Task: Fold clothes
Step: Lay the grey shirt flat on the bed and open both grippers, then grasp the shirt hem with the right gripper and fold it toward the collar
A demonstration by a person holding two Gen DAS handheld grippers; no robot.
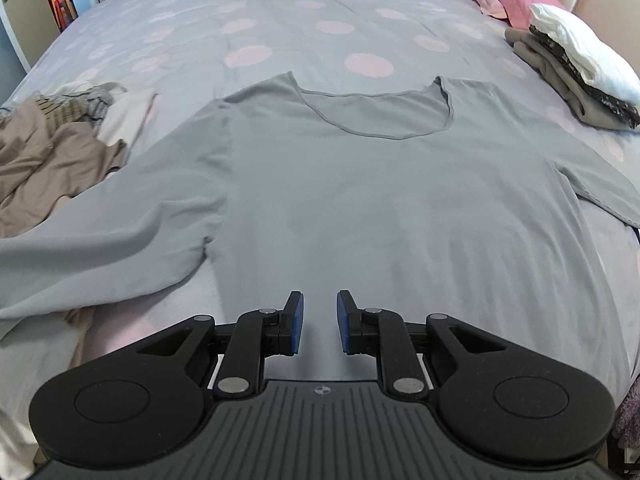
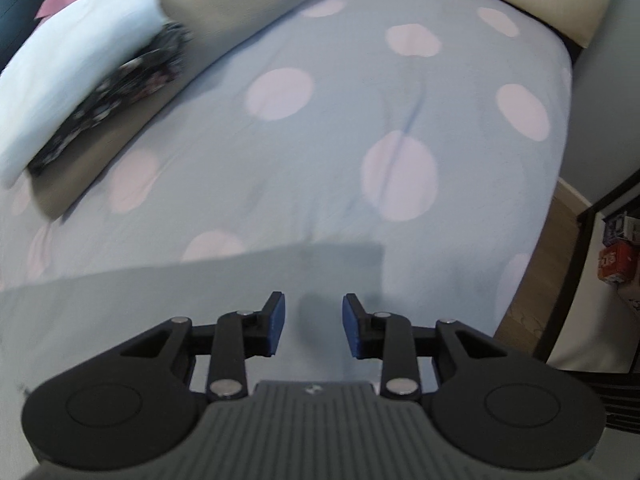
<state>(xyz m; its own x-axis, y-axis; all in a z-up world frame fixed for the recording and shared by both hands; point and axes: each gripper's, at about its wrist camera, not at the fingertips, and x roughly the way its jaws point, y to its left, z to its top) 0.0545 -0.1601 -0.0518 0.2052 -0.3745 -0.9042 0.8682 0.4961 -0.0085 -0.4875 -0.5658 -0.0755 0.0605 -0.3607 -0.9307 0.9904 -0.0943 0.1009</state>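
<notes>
The grey long-sleeved top (image 1: 340,184) lies spread flat, face up, on the spotted bed cover (image 1: 280,12), neckline toward 12 o'clock and hem toward 6 o'clock in the left wrist view. One sleeve runs out toward 8 o'clock and is somewhat rumpled at the armpit; the other runs toward 3 o'clock. The left hand-held gripper (image 1: 320,322) hovers above the lower body panel with its blue pads a narrow gap apart and nothing between them. The right hand-held gripper (image 2: 313,324) stands a little wider, also empty, above what appears to be the end of a grey sleeve (image 2: 192,280); motion blur makes that edge uncertain. A stack of folded garments (image 1: 576,68) sits at 2 o'clock and a loose heap of unfolded clothes (image 1: 60,152) at 9 o'clock. The fabric looks thin, light and limp: it will drape, stretch and drag wrinkles rather than hold a crease, and a single-layer pinch may slip. Suitable grip points are the seamed edges, namely the cuff, the shoulder seam beside the neckline and the hem corners, where the doubled cloth gives the pads more to bite.
</notes>
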